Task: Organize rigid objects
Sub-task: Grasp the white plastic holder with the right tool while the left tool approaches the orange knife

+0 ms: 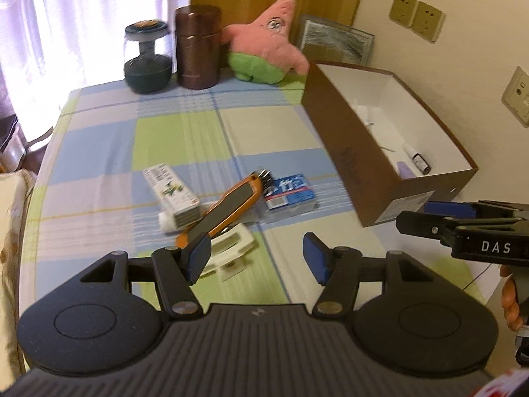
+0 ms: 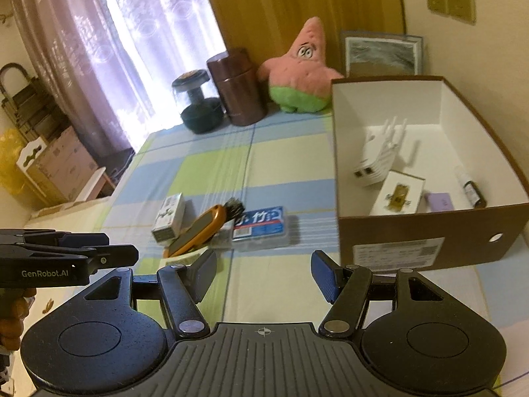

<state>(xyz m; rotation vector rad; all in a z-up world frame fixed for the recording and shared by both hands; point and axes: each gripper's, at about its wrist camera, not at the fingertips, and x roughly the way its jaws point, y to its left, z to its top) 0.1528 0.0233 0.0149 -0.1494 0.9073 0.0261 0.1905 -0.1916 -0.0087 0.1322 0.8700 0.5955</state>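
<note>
A cluster of objects lies on the checked cloth: a white carton (image 1: 172, 194) (image 2: 169, 217), an orange and grey brush (image 1: 222, 205) (image 2: 202, 224), a blue packet (image 1: 288, 193) (image 2: 260, 225) and a white holder (image 1: 228, 248) under the brush. A brown box (image 1: 350, 162) (image 2: 426, 231) with a white inside stands at the right; it holds a white router (image 2: 380, 152), a small white box (image 2: 400, 195), a purple item (image 2: 441, 201) and a small bottle (image 2: 471, 187). My left gripper (image 1: 258, 258) is open and empty, just before the cluster. My right gripper (image 2: 264, 273) is open and empty, between cluster and box.
At the far edge stand a glass jar (image 1: 147, 56) (image 2: 198, 102), a brown canister (image 1: 197, 48) (image 2: 239, 87), a pink star plush (image 1: 267, 43) (image 2: 302, 69) and a framed picture (image 1: 337, 39) (image 2: 383, 51). Cardboard boxes (image 2: 56, 168) stand on the floor at the left.
</note>
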